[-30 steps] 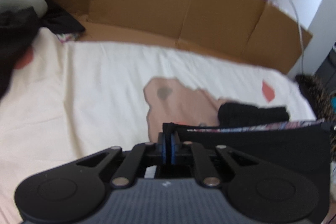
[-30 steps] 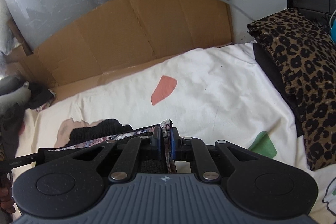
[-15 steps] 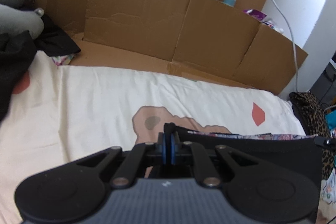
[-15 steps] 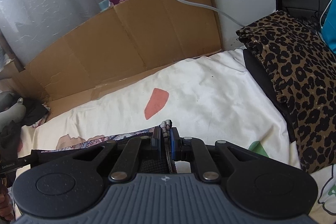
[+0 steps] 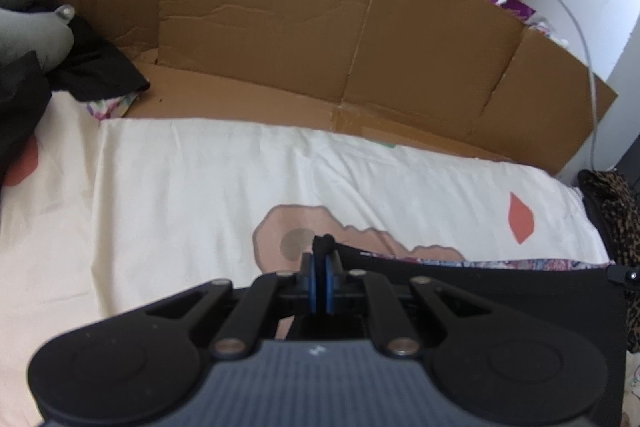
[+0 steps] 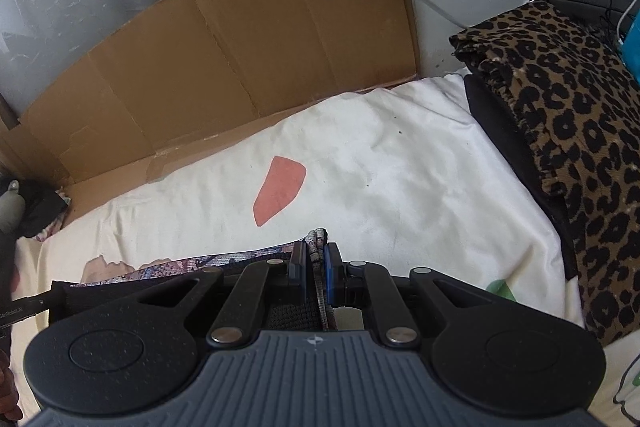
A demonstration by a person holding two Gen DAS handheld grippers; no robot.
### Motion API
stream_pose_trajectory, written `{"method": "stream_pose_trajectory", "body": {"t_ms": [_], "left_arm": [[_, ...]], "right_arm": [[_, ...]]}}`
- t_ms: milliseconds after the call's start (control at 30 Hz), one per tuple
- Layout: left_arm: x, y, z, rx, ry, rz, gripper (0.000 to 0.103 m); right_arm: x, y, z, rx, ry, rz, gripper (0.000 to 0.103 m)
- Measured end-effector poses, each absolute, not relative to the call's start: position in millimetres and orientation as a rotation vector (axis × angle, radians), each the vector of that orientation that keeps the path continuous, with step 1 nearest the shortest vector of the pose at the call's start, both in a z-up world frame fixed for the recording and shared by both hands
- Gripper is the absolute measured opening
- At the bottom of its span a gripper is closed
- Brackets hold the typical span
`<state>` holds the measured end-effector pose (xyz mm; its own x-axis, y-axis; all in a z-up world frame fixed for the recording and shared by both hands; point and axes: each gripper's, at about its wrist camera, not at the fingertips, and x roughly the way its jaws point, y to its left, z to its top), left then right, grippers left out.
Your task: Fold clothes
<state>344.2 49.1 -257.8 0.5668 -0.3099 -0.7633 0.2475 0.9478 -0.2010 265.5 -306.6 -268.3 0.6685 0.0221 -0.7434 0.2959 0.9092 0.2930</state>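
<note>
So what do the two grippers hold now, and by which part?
Both hold one black garment by its top edge. The left gripper pinches one corner, the right gripper the other, where the patterned lining shows. The edge spans between them.

On my left tongs point(image 6: 24, 307), at the right-wrist view's left edge, small white lettering reads roughly "GenRobot.AI"; nothing else is legible.

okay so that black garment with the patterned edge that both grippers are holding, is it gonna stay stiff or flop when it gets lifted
Probably floppy: the black garment spans between the left gripper and right gripper only because both clamp its edge. It bunches thinly between the right gripper's pads, so it is likely light. Released, it should collapse onto the bedsheet.
</note>
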Motion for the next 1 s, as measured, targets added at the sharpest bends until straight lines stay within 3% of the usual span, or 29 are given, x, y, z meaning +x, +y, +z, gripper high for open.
{"method": "stream_pose_trajectory", "body": {"t_ms": [400, 500, 567, 633, 700, 933, 1000], "left_arm": [[356.9, 46.7, -296.2, -0.092, 0.965, -0.310, 0.007], [356.5, 46.9, -291.8, -0.100, 0.967, -0.295, 0.015], [350.7, 52.2, -284.3, -0.137, 0.965, -0.270, 0.023], [339.7, 56.3, -274.8, -0.155, 0.939, -0.251, 0.024], [324.7, 57.1, -264.6, -0.160, 0.902, -0.246, 0.026], [280.6, 23.3, -241.0, -0.094, 0.818, -0.367, 0.026], [276.6, 7.4, -242.4, -0.061, 0.815, -0.413, 0.026]], "right_arm": [[294.2, -302.1, -326.8, 0.373, 0.945, -0.108, 0.008], [296.8, -301.7, -331.2, 0.379, 0.949, -0.077, 0.010], [293.8, -302.4, -324.5, 0.363, 0.938, -0.088, 0.017], [287.5, -300.8, -315.5, 0.346, 0.915, -0.094, 0.037], [284.4, -290.2, -310.4, 0.336, 0.903, -0.065, 0.041], [273.5, -253.3, -292.6, 0.298, 0.862, 0.037, 0.041], [270.4, -242.7, -287.4, 0.287, 0.850, 0.065, 0.033]]}}
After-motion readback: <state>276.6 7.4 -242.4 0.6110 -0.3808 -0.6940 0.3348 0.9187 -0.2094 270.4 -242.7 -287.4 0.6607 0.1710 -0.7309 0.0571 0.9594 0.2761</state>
